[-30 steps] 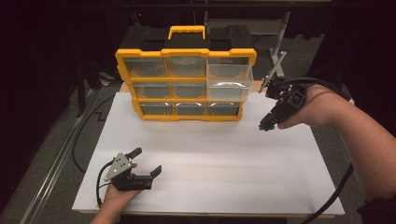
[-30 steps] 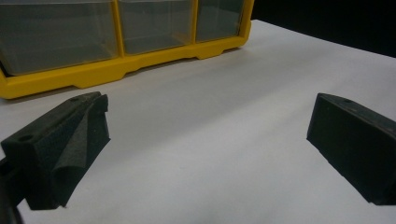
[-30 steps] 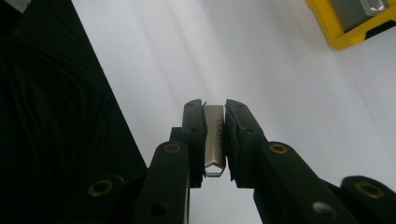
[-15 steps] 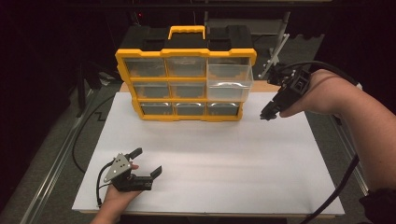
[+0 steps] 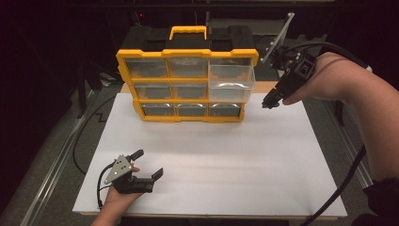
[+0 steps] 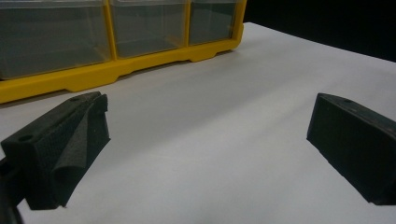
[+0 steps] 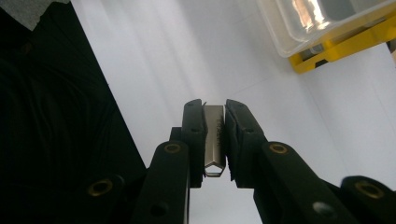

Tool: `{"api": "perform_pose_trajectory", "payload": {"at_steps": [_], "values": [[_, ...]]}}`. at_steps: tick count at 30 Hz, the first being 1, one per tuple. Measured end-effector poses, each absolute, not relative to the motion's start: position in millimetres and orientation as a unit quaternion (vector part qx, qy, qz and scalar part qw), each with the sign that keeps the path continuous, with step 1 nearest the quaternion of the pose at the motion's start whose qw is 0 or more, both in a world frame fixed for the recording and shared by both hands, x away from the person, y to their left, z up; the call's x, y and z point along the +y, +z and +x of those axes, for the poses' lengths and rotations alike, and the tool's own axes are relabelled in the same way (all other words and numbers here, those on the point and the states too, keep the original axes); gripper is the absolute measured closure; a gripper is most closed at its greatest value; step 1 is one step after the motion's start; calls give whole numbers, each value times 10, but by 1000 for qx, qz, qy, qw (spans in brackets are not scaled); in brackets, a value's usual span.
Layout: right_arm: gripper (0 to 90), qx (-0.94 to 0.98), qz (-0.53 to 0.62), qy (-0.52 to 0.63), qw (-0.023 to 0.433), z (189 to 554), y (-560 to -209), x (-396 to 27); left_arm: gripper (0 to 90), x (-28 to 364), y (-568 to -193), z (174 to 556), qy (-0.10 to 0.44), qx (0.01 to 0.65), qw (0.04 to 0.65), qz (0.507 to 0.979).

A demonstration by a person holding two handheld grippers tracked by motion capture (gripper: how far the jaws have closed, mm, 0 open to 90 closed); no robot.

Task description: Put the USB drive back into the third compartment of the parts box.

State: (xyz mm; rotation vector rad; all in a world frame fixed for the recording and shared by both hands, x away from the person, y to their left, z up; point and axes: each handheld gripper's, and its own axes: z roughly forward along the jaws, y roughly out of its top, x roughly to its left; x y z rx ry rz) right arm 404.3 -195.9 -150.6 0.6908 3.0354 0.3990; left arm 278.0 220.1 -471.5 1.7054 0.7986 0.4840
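A: What is the biggest thing there?
B: The bench [image 5: 291, 155], with a white sheet over it. At its far edge stands a yellow organizer [image 5: 187, 75] with a black top, a yellow handle and three rows of clear drawers.

A: Are all the drawers shut?
B: No. The middle drawer at the right [image 5: 231, 82] is pulled out; its clear rim also shows at the top of the right gripper view.

A: And the person's hands?
B: The right hand-held gripper [image 5: 271, 100] is held above the bench, just right of the organizer, pointing down and to the left. Its jaws are pressed onto a small metal piece [image 7: 214, 140], flat, silvery and upright between the pads.

A: The other one?
B: The left hand-held gripper [image 5: 147, 164] rests low on the sheet near the front left corner, well apart from the organizer. Its jaws stand wide apart with nothing between them; beyond them the left gripper view shows the organizer's bottom row of drawers [image 6: 140, 28].
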Motion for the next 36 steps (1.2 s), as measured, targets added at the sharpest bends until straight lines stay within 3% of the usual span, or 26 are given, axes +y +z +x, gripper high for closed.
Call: {"api": "perform_pose_trajectory", "payload": {"at_steps": [36], "values": [[801, 967, 215, 137, 26, 4330, -1143, -1583, 1, 2205, -4703, 2774, 205, 340, 560, 728]]}}
